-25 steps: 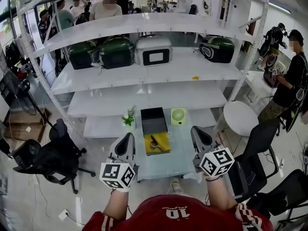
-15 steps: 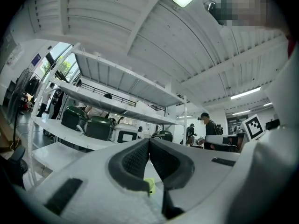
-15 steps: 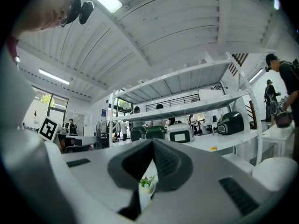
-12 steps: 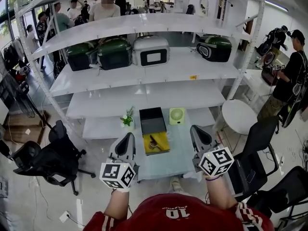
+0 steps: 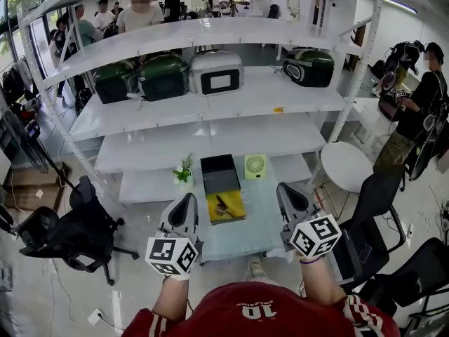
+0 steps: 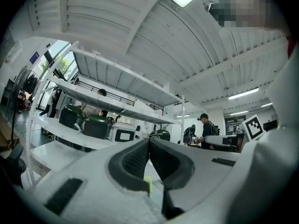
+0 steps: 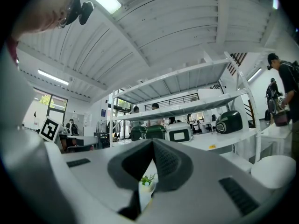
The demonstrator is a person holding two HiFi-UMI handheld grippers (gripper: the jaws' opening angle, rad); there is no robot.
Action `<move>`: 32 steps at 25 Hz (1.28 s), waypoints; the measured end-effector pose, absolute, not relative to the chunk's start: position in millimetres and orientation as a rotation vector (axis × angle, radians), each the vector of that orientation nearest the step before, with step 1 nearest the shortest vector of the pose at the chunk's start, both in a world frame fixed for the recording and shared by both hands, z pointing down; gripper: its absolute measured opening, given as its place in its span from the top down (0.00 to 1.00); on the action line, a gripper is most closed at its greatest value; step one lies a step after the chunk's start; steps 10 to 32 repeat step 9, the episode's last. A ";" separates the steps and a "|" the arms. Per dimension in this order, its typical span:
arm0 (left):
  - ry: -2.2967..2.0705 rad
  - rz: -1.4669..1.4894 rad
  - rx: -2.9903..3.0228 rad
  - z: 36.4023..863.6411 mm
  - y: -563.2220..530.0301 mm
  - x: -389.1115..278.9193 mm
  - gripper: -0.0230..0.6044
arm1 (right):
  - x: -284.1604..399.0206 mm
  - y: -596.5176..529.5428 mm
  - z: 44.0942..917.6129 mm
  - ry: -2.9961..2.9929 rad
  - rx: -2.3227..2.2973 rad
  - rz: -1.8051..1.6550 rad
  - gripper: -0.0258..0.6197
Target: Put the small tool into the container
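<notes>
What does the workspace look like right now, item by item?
Surface: pale table, four items on it.
Job's things: small tool lies on yellow tray; black box just behind the tray.
Clutter: green fan, potted plant.
Grippers: left gripper and right gripper both shut, empty, over the near corners.
Cables: nothing seen.
Surroundings: shelves, chairs, people beyond.

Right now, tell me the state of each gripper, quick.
Left gripper: closed, holding nothing.
Right gripper: closed, holding nothing.
</notes>
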State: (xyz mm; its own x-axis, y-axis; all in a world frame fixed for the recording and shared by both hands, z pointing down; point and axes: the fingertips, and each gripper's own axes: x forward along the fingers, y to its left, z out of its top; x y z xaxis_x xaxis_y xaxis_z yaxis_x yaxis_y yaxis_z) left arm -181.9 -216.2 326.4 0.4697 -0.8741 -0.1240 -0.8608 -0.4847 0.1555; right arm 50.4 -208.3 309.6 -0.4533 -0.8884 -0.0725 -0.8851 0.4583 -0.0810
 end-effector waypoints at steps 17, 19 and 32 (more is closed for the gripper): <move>-1.561 -0.292 2.629 326.8 -210.5 -184.1 0.98 | 46.2 -200.9 309.2 2.604 -1.569 -0.041 0.96; -1.561 -0.292 2.629 326.8 -210.5 -184.1 0.98 | 46.2 -200.9 309.2 2.604 -1.569 -0.041 0.96; -1.561 -0.292 2.629 326.8 -210.5 -184.1 0.98 | 46.2 -200.9 309.2 2.604 -1.569 -0.041 0.96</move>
